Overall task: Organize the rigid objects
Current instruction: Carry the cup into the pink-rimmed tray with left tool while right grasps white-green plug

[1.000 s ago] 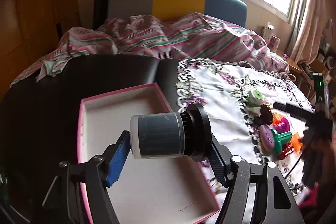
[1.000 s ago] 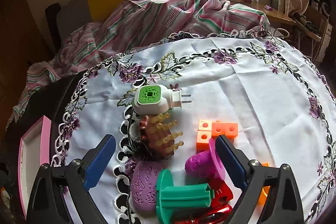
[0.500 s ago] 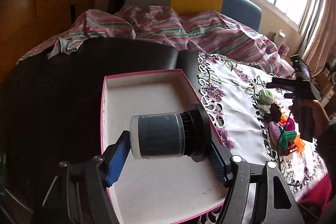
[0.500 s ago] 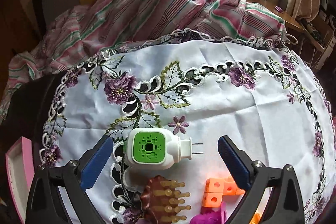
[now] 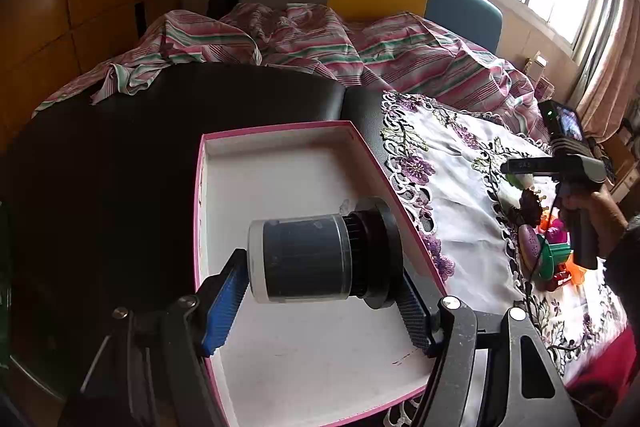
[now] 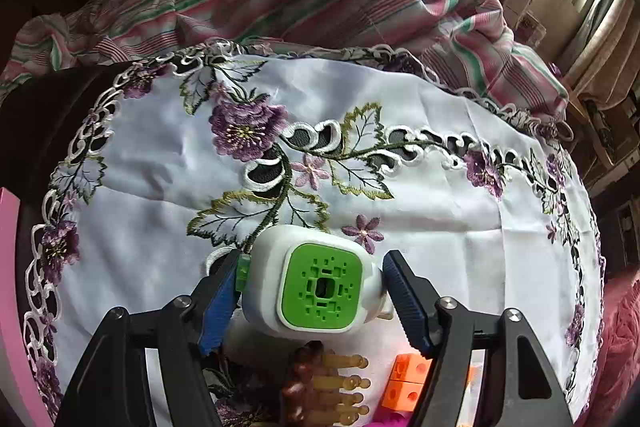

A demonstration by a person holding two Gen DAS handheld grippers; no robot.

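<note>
**Jar over the box, plug-in device between my right jaws**

The biggest thing is the bed with the striped blanket (image 5: 360, 51) behind everything. In front of it lies the white embroidered cloth (image 6: 168, 163) with purple flowers, beside a black surface (image 5: 120, 147). On the black surface sits the pink-edged box (image 5: 280, 163), white inside and with nothing lying on its floor.

My left gripper (image 5: 320, 297) is clenched on the dark jar with the black cap (image 5: 304, 259). The jar lies sideways between the blue pads, above the floor of the box.

My right gripper (image 6: 310, 301) points down at the white plug-in device with the green face (image 6: 320, 287), which rests on the cloth. The jaws have just been closing around it. The left pad touches its side at a small green tab; on the right side I see a thin gap, so I cannot tell if the grip is already firm.

Just below the device are a brown hair clip (image 6: 324, 387) and orange cubes (image 6: 404, 383), near each other
</note>
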